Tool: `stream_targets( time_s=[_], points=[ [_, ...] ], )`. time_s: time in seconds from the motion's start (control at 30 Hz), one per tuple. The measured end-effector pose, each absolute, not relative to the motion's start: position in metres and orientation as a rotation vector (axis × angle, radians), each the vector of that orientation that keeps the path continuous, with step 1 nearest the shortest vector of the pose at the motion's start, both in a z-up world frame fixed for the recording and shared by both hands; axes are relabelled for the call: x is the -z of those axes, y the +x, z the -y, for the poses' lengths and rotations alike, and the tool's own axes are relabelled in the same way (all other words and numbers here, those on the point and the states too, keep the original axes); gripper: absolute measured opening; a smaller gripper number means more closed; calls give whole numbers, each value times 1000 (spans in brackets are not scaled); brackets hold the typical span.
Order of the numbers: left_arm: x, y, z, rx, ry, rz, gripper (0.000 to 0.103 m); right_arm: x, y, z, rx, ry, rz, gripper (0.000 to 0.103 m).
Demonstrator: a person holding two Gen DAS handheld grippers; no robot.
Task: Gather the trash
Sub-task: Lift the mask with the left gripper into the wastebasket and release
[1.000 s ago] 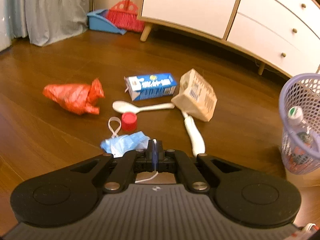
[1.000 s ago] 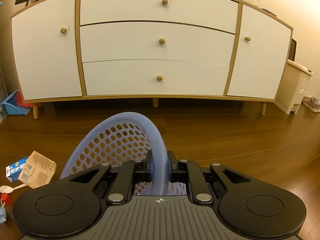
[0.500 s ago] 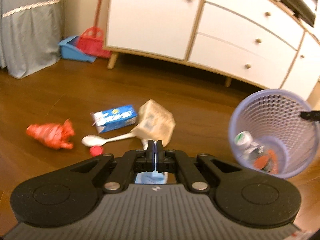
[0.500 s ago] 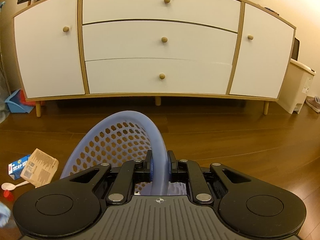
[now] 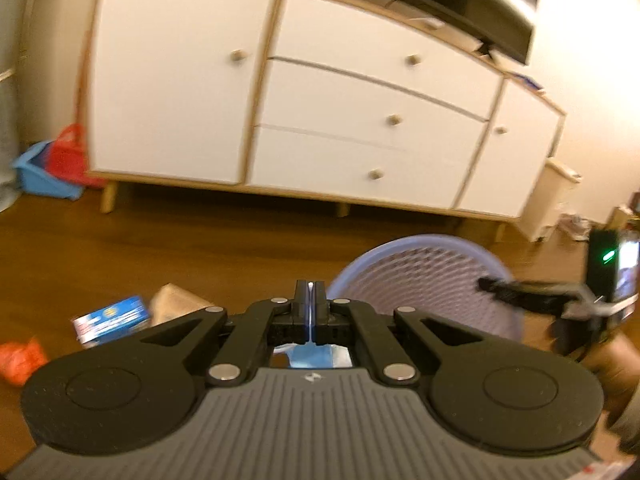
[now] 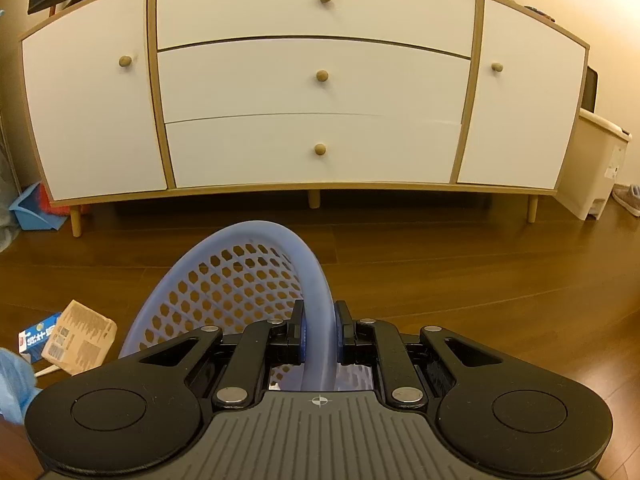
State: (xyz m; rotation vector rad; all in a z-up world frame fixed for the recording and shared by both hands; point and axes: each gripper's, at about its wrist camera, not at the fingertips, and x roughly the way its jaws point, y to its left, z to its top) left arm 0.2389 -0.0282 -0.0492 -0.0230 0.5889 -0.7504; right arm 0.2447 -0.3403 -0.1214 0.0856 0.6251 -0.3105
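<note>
L gripper (image 5: 310, 300) clenched on a crumpled light-blue face mask (image 5: 316, 356), hanging under its fingers, w/ the lilac plastic mesh basket (image 5: 424, 280) at 2 o'clock. R gripper (image 6: 319, 330) clamped on that basket's rim. Blue-white carton (image 5: 114, 318) and tan paper box (image 6: 80, 338) on wood floor (image 6: 460, 272) at 9 o'clock.

- The left gripper (image 5: 310, 308) is raised off the floor, its two fingers pressed together on a strip of the blue face mask (image 5: 316, 356), which hangs beneath them.
- The right gripper (image 6: 319, 330) is level, its fingers clamped on either side of the rim of the purple basket (image 6: 256, 264).
- In the left wrist view the right gripper (image 5: 486, 283) reaches in from the right edge, with the person's hand (image 5: 616, 364) behind it.
</note>
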Motion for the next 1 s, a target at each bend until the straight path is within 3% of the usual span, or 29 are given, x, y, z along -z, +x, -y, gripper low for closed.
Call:
stream_targets(
  time_s=[0.57, 0.9, 1.0],
  points=[
    [12, 231, 93, 951, -116, -493, 0, 121, 241, 342, 316, 98, -624, 10],
    [76, 252, 120, 987, -126, -792, 0, 121, 241, 343, 321, 98, -624, 10],
    [87, 249, 123, 980, -77, -817, 10, 121, 241, 343, 323, 97, -625, 10]
  ],
)
